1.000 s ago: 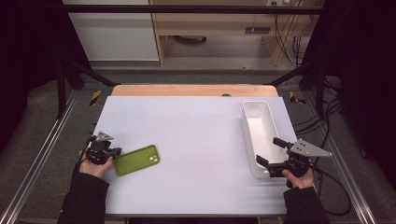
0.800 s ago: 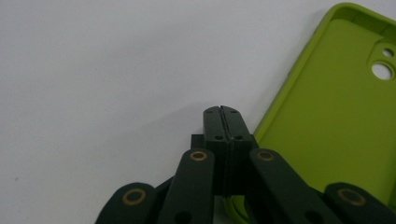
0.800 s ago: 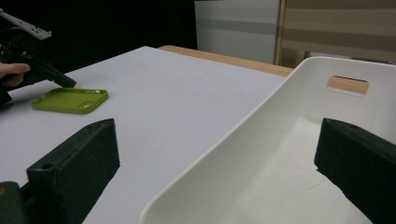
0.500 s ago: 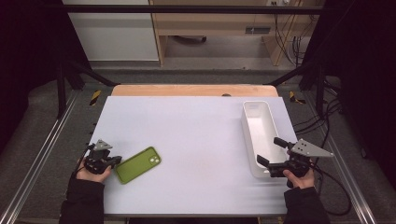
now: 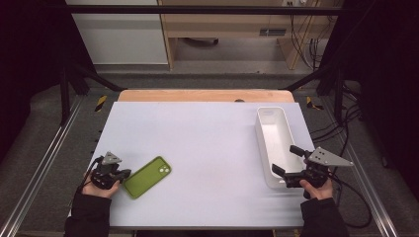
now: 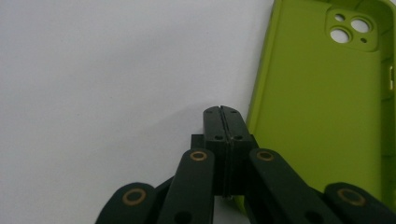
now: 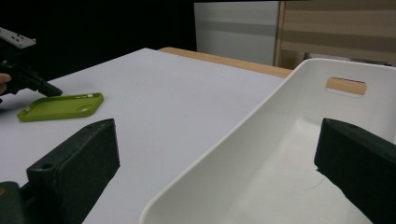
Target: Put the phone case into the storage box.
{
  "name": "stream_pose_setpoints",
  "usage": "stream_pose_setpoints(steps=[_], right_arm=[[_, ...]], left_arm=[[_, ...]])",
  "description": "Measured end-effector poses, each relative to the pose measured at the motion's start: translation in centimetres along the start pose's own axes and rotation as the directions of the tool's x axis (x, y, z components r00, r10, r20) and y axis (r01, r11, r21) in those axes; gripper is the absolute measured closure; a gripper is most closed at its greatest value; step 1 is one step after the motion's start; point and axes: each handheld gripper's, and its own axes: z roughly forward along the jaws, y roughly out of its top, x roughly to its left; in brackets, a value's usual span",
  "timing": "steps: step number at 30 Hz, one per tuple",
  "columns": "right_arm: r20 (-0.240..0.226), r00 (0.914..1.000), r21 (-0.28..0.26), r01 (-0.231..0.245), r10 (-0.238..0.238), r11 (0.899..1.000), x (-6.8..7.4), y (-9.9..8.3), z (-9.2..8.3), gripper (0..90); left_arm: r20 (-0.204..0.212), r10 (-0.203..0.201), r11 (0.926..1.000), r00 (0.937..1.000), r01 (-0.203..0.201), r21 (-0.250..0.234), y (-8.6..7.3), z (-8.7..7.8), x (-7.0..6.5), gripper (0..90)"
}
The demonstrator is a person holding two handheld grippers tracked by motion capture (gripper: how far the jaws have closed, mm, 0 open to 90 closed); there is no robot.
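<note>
A lime-green phone case (image 5: 147,177) lies slantwise on the white table (image 5: 207,138) near its front left, camera cut-out towards the far right. My left gripper (image 5: 123,174) is shut with nothing in it. In the left gripper view its closed tips (image 6: 221,109) rest right beside the case (image 6: 317,107), along its long edge. At the front right, my right gripper (image 5: 283,159) stands open across the near end of a white tray (image 5: 264,133). In the right gripper view (image 7: 219,140), one jaw is outside the tray's wall (image 7: 261,116) and the other over its inside. The case (image 7: 60,106) shows far off.
The tray is long, empty and lies lengthwise along the table's right side. Metal rails run beside the table left and right, and cables lie on the floor to the right. A wooden strip borders the table's far edge.
My left gripper has drawn back towards the table's near edge. The green case has slid a little nearer with it and turned more slantwise. The right gripper has stayed put.
</note>
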Motion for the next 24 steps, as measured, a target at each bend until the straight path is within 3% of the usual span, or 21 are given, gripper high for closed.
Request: stream_pose_setpoints(steps=[3,5,7,9,11,18,24], right_arm=[[-0.001,1.0000,0.001,0.001,-0.001,1.000,0.0,0.0,0.0,0.4],[0.000,1.0000,0.000,0.001,-0.001,1.000,0.0,0.0,0.0,0.4],[-0.001,1.0000,0.000,0.000,0.000,1.000,0.0,0.0,0.0,0.4],[0.000,1.0000,0.001,0.001,-0.001,1.000,0.0,0.0,0.0,0.4],[0.000,1.0000,0.002,0.000,0.000,1.000,0.0,0.0,0.0,0.4],[-0.001,1.0000,0.004,0.003,-0.003,1.000,0.0,0.0,0.1,0.4],[0.000,1.0000,0.004,0.004,-0.004,1.000,0.0,0.0,0.1,0.4]], left_arm=[[-0.020,0.005,0.9999,0.9998,-0.005,-0.011,0.0,0.0,0.2,89.8],[-0.033,-0.011,0.9986,0.9994,0.009,-0.053,0.2,-0.5,0.6,84.1],[-0.030,-0.012,0.9976,0.9995,0.010,-0.069,0.3,-0.9,0.8,82.1],[-0.024,-0.018,0.9924,0.9996,0.015,-0.122,0.7,-1.6,1.0,71.3],[-0.012,-0.021,0.9898,0.9997,0.019,-0.142,0.8,-1.7,1.0,68.5],[0.054,0.044,0.9768,0.9976,-0.032,-0.212,2.1,-2.6,0.3,40.1],[0.077,0.097,0.9709,0.9923,-0.077,-0.226,3.2,-3.3,-0.9,26.9]])
